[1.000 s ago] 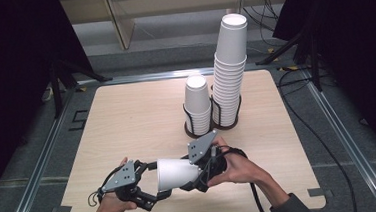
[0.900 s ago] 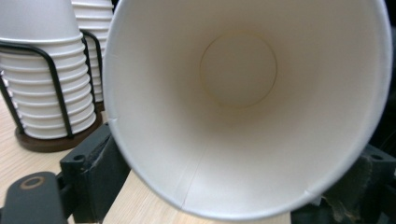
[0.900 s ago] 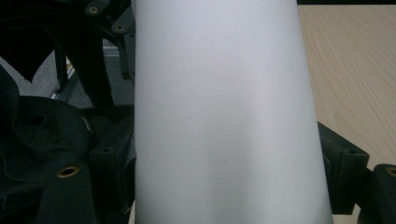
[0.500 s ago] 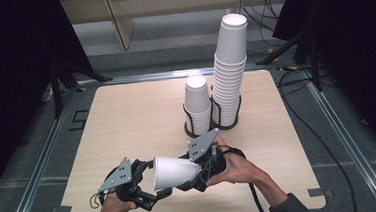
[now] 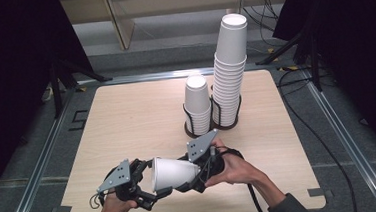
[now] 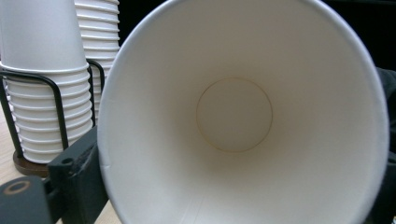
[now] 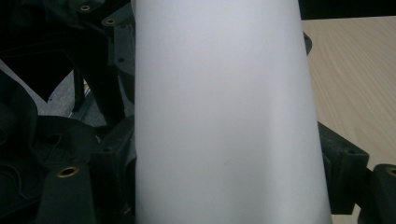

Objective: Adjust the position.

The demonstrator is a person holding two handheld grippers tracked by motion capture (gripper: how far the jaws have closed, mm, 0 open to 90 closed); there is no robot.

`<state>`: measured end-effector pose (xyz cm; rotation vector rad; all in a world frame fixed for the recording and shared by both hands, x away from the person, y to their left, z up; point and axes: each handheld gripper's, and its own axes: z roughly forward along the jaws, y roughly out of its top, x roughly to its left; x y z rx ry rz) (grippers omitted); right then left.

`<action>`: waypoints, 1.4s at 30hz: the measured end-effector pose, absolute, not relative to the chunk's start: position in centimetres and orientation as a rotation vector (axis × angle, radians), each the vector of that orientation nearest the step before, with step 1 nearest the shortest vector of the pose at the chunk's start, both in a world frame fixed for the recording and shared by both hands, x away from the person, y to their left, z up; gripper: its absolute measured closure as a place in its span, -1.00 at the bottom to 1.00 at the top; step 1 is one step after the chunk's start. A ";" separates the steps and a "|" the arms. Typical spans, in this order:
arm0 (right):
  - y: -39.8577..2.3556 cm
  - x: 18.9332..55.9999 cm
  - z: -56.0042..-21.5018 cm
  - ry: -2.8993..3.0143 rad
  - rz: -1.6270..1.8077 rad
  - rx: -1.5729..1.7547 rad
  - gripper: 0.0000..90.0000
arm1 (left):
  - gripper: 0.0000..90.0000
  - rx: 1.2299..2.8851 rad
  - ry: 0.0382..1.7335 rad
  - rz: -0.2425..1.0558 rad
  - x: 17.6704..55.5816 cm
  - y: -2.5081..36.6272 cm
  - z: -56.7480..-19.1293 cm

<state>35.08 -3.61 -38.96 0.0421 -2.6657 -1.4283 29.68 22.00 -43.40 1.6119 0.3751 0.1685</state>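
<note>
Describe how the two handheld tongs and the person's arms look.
Both tongs, the left and the right, are black, blocky frames with bolted joints; brass-coloured screw inserts show in the gripper views. Each carries a grey three-cornered plate on top, dotted with small holes. A black cable trails from the right one toward the table's near edge. The right arm ends in a dark grey sleeve; the hands wear no gloves.

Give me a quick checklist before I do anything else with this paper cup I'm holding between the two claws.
1. Paper cup off the table, lying sideways: ok.
2. Right claw jaws on both sides of the cup's wall: ok.
3. Left claw at the cup's rim; firm grip: cannot tell, its jaws have just been closing.
4. Cup inside clean: ok.
5. Short stack and tall stack upright in their racks: ok.
</note>
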 end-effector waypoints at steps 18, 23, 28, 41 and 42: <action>-4.0 34.6 -38.7 -2.788 -1.290 -0.066 -0.63 | -0.67 1.699 0.361 0.178 29.7 22.1 -42.9; -4.1 34.3 -37.9 -2.934 -1.238 -0.017 -0.65 | -0.66 1.782 0.395 0.204 29.7 21.8 -42.9; -3.5 33.7 -38.2 -3.017 -1.162 0.012 -0.64 | -0.66 1.872 0.438 0.230 29.6 21.5 -42.9; -1.6 33.0 -39.7 -3.071 -1.096 0.037 -0.61 | -0.67 1.947 0.476 0.244 29.2 21.0 -42.3; -1.6 33.0 -39.7 -3.071 -1.096 0.037 -0.61 | -0.67 1.947 0.476 0.244 29.2 21.0 -42.3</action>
